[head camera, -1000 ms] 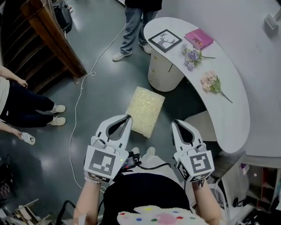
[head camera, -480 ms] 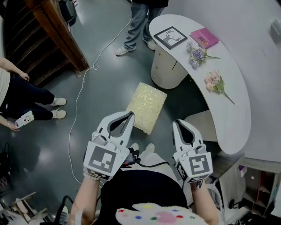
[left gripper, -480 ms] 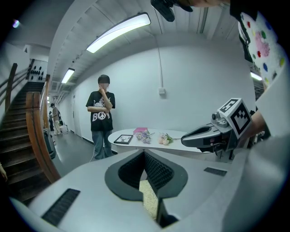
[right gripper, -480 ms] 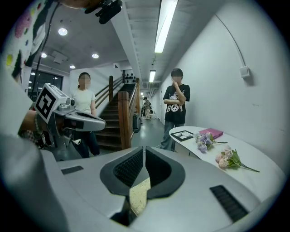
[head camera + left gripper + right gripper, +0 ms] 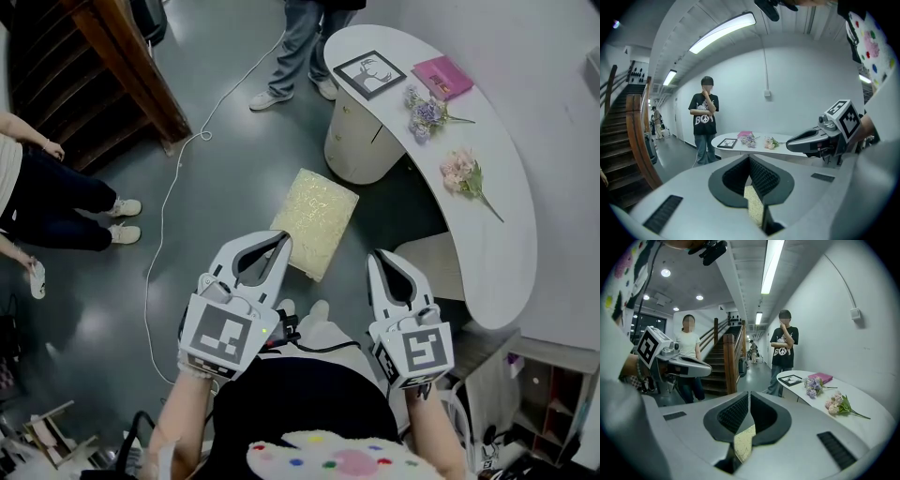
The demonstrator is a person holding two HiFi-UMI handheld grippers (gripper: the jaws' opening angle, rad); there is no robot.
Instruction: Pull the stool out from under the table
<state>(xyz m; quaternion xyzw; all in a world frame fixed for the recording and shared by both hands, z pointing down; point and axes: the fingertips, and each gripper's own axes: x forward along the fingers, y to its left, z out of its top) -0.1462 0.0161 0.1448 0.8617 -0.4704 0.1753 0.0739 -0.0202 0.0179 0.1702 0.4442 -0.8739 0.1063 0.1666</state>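
Both your left gripper (image 5: 278,244) and right gripper (image 5: 376,262) hang short of the counter (image 5: 511,253) with jaws closed on nothing, so if you reach for the pale stool (image 5: 429,267) tucked under the counter's near end without opening them, you'll likely just nudge it deeper.

The curved white bench (image 5: 506,234) on the right carries, from far to near, a framed picture (image 5: 369,74) with a pink book (image 5: 442,77) to its right, a purple flower sprig (image 5: 427,114) and a pink flower sprig (image 5: 461,172). On the grey floor (image 5: 225,169) stands the bench's round white pedestal (image 5: 361,145); a pale yellow textured block (image 5: 315,222) lies just near of it. A beige stool (image 5: 431,267) sits partly under the bench's near edge, and a white cable (image 5: 173,202) trails along the floor on the left.
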